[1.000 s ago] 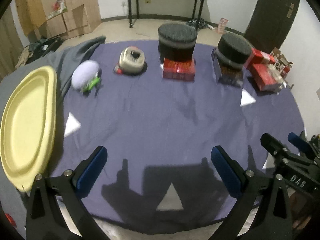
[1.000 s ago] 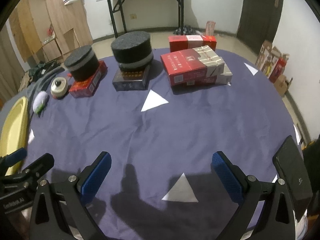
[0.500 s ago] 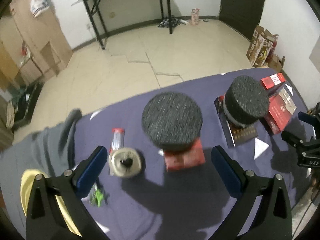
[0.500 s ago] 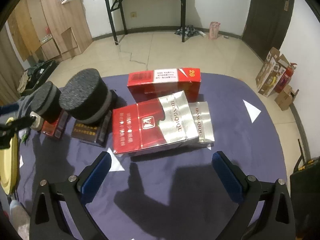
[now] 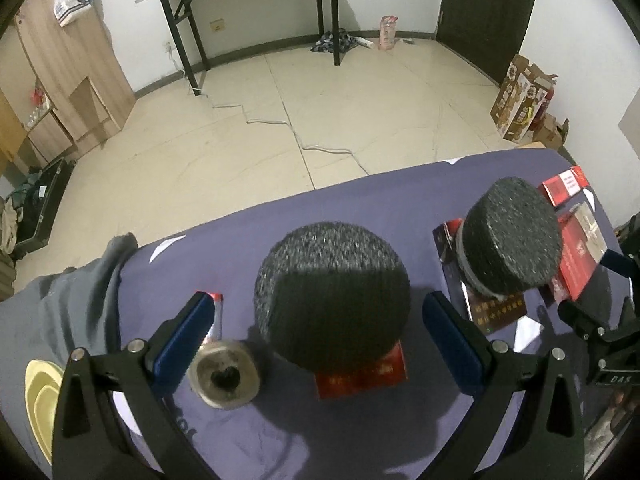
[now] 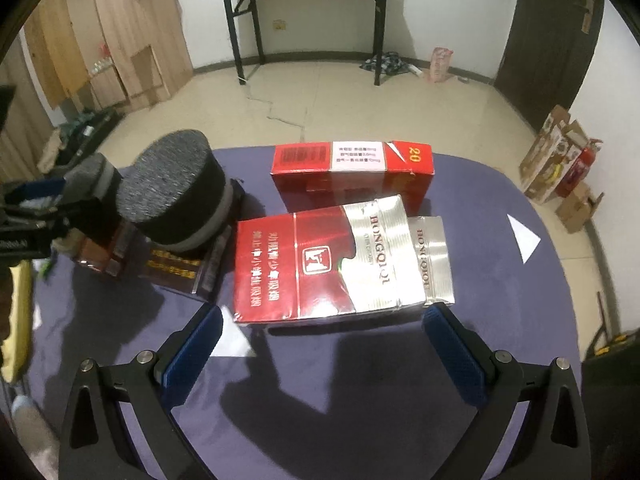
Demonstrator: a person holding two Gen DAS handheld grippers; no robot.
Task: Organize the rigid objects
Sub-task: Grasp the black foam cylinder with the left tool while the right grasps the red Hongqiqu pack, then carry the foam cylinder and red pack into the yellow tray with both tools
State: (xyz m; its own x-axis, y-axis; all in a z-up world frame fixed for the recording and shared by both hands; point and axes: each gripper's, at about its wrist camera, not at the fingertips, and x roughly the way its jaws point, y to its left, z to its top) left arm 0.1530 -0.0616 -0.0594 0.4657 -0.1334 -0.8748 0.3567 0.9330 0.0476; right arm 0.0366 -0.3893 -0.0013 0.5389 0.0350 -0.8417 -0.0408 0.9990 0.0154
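My left gripper [image 5: 316, 336] is open, with its jaws either side of a black foam cylinder [image 5: 332, 296] that stands on a red box [image 5: 360, 372]. A second foam cylinder [image 5: 510, 236] stands on a dark box [image 5: 496, 308] to the right. A round metal tin [image 5: 223, 374] lies by the left finger. My right gripper [image 6: 316, 340] is open just in front of a large red-and-silver carton [image 6: 328, 264]. A second carton lies beneath it [image 6: 434, 256], and a red carton [image 6: 352, 168] stands behind.
The round table wears a purple cloth [image 6: 500, 320] with white triangle markers [image 6: 524, 236]. A yellow plate [image 5: 40, 396] sits at the left edge on grey cloth [image 5: 60, 304]. The right gripper shows in the left wrist view [image 5: 600, 320]. Bare floor lies beyond the far edge.
Both grippers moved forward and lower across the table. The left one closed in on the foam cylinder; the right one came up to the red-and-silver carton. Both stayed open.
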